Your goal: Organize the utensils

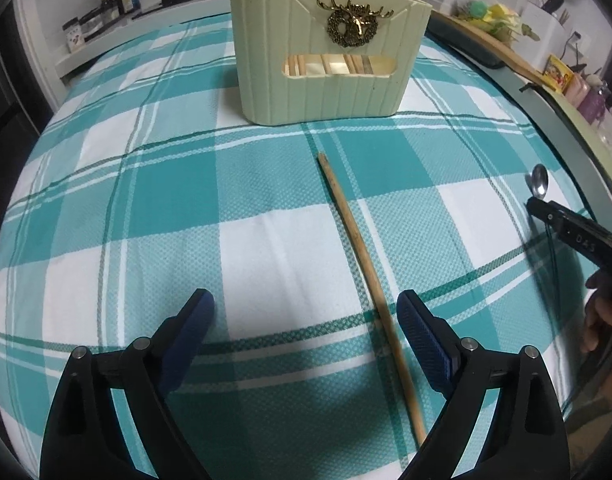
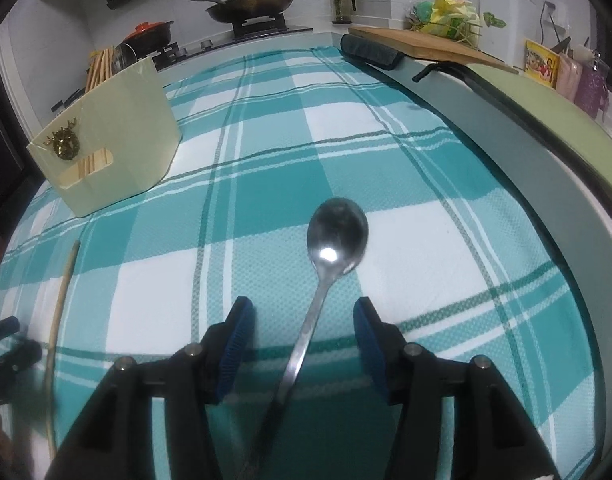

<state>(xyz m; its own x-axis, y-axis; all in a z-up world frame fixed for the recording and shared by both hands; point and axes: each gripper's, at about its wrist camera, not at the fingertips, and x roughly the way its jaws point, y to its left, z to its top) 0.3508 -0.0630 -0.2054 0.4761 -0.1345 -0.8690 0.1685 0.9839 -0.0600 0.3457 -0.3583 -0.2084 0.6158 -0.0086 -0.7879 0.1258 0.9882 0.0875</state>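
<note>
A wooden chopstick point(image 1: 362, 260) lies on the teal plaid cloth point(image 1: 185, 184), running between the fingers of my left gripper point(image 1: 306, 312), nearer the right-hand pad. Those jaws stand wide apart and touch nothing. A cream utensil holder point(image 1: 318, 68) with several chopsticks in it stands farther back. A metal spoon point(image 2: 338, 232) rests bowl-up on the cloth, its handle passing between the pads of my right gripper point(image 2: 303, 316), which is open with gaps on both sides. The holder point(image 2: 109, 148) and the chopstick point(image 2: 61, 300) show at the left of the right wrist view.
A grey raised counter edge point(image 2: 506, 128) curves along the right of the cloth. Behind it are a wooden cutting board point(image 2: 426, 46), a dark rolled item point(image 2: 370, 52) and bags. At the back stands a stove with a lidded pan point(image 2: 249, 0) and a red-lidded pot point(image 2: 151, 30).
</note>
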